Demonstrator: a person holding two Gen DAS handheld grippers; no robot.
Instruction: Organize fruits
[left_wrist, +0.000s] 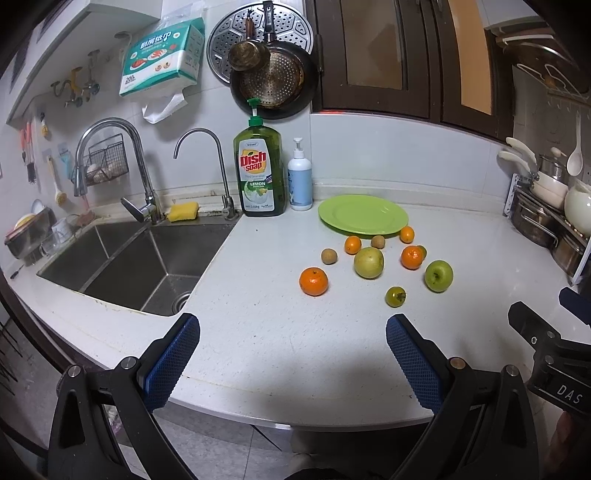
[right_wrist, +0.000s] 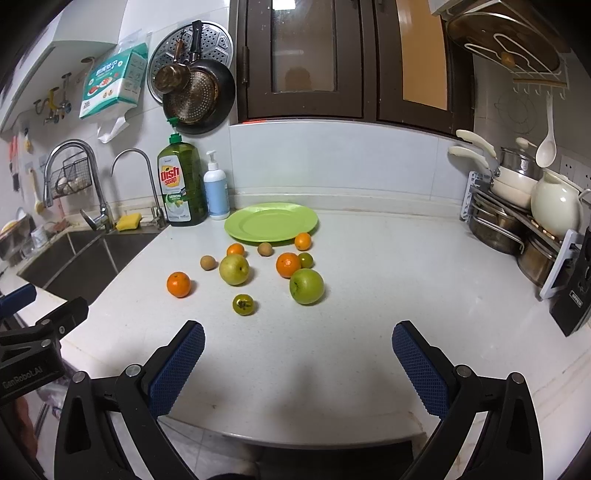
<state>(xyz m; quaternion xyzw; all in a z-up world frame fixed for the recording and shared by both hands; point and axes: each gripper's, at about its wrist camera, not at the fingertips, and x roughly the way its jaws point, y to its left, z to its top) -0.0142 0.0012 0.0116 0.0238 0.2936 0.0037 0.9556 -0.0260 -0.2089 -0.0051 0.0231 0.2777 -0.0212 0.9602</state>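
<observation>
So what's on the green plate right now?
Nothing: the green plate shows a bare surface in both views. All the fruit, such as the green apple, sits on the counter in front. Underneath the plate is hidden.

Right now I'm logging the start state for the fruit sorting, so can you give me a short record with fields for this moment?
surface: white speckled countertop
target dish: round lime-green plate, nothing on it
fruit on the counter: ten loose pieces in front of the plate
largest pieces: green apple, yellow-green pear
nearest piece: small green tomato-like fruit
left tool: open, holding nothing
right tool: open, holding nothing
</observation>
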